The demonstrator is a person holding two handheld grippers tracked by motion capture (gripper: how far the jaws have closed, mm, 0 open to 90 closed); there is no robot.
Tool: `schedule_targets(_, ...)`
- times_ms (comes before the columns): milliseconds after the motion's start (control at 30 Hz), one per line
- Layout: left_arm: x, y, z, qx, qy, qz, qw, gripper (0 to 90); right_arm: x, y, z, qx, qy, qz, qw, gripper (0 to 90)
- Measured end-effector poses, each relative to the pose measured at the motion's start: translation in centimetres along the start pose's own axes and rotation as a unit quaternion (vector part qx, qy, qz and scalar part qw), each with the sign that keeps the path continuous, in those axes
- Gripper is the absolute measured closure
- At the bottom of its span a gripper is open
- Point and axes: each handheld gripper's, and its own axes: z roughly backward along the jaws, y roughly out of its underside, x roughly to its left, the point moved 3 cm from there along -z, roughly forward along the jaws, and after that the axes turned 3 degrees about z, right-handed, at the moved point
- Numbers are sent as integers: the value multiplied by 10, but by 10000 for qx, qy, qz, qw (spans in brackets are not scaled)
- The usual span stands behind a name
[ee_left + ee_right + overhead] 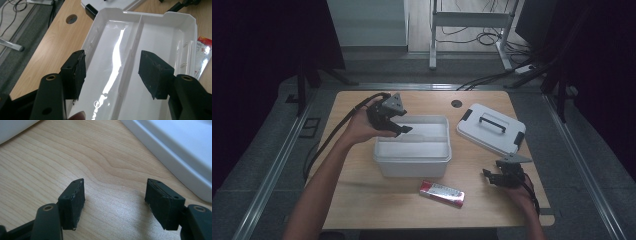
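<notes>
Tray insert (140, 62) sits in the white box (412, 162) at table centre; the left gripper (398, 127) hovers spread over its divider, likely to lift it. Right gripper (492, 177), jaws apart, waits near the lid (490, 129).

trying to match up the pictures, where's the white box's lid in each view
High view: the lid lies flat on the table, right of the white box.
Left gripper view: top edge, beyond the box's far end.
Right gripper view: white slab along the upper right.
Shared landmark: the light wooden tabletop.
</notes>
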Motion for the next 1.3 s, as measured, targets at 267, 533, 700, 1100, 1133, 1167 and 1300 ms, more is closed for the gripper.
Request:
schedule_targets(267,-1,-1,-14,128,121,11,9998,391,0,0,0,10,4,34,10000,321)
schedule_targets(533,-1,-4,-18,285,103,-29,9995,397,0,0,-1,13,-4,59,10000,322)
schedule_targets(700,-3,-5,-19,350,65,-65,9993,398,0,0,-1,18,-13,61,10000,324)
schedule_targets(1100,-2,-5,-27,618,-78,-95,9980,408,0,0,-1,14,-28,50,10000,325)
schedule_targets(1133,-2,-5,-28,639,-84,-99,9979,409,0,0,-1,14,-29,48,10000,325)
schedule_targets(1167,-2,-4,-29,657,-107,-94,9977,412,0,0,-1,15,-30,49,10000,325)
schedule_targets(1300,-2,-3,-31,780,-134,-127,9968,413,0,0,-1,17,-36,42,10000,326)
